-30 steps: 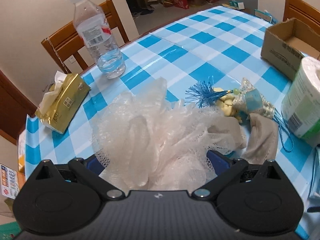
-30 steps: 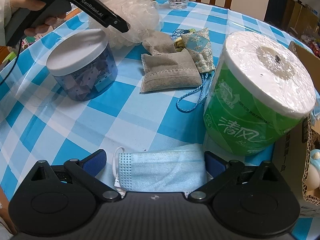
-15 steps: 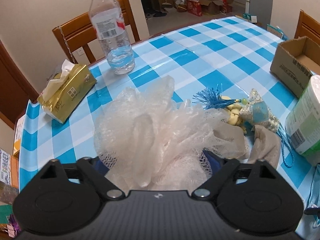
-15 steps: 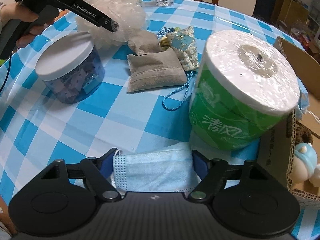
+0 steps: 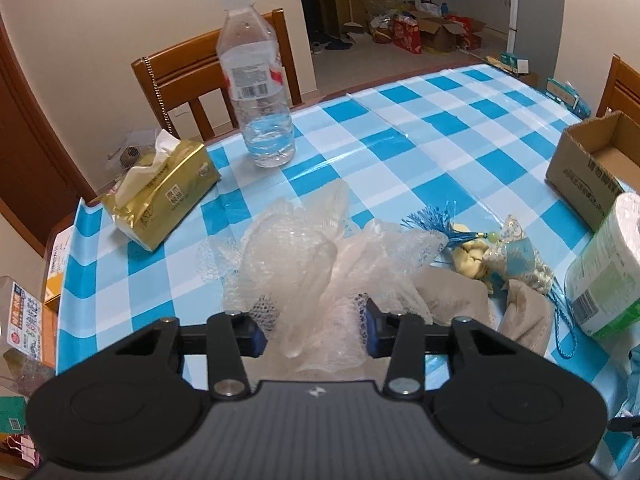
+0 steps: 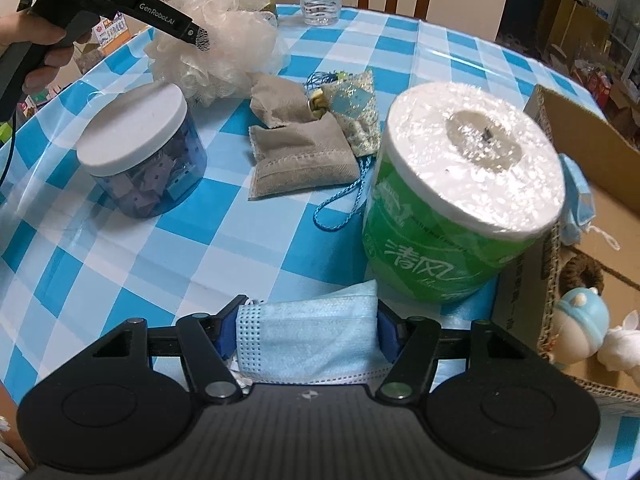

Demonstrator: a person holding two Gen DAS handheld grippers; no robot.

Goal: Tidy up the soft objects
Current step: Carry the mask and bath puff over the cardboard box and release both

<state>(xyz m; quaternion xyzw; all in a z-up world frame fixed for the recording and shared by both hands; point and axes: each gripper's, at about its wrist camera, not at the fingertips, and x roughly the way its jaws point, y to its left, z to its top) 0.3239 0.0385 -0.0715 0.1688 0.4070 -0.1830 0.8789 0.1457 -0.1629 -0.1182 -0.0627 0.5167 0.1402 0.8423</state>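
My left gripper [image 5: 314, 330] is shut on a cream mesh bath pouf [image 5: 316, 264], lifted a little above the checked tablecloth; it also shows in the right wrist view [image 6: 224, 52]. My right gripper [image 6: 306, 338] is shut on a light blue face mask [image 6: 308, 340] and holds it above the table beside the toilet paper roll [image 6: 460, 208]. Two grey cloth pouches [image 6: 300, 152] and a blue patterned sachet [image 6: 356, 108] with a tassel lie mid-table. A cardboard box [image 6: 576, 200] at the right holds plush toys [image 6: 580, 320] and another mask [image 6: 576, 196].
A blue jar with a white lid [image 6: 140, 152] stands at the left. A water bottle [image 5: 256, 76] and a gold tissue pack [image 5: 160, 192] stand at the far edge, wooden chairs [image 5: 188, 76] behind. Small packages [image 5: 28, 320] lie off the table's left edge.
My left gripper has closed on the pouf and lifted it, pulling back from the table. My right gripper has narrowed on the mask and risen, shifting toward the box.
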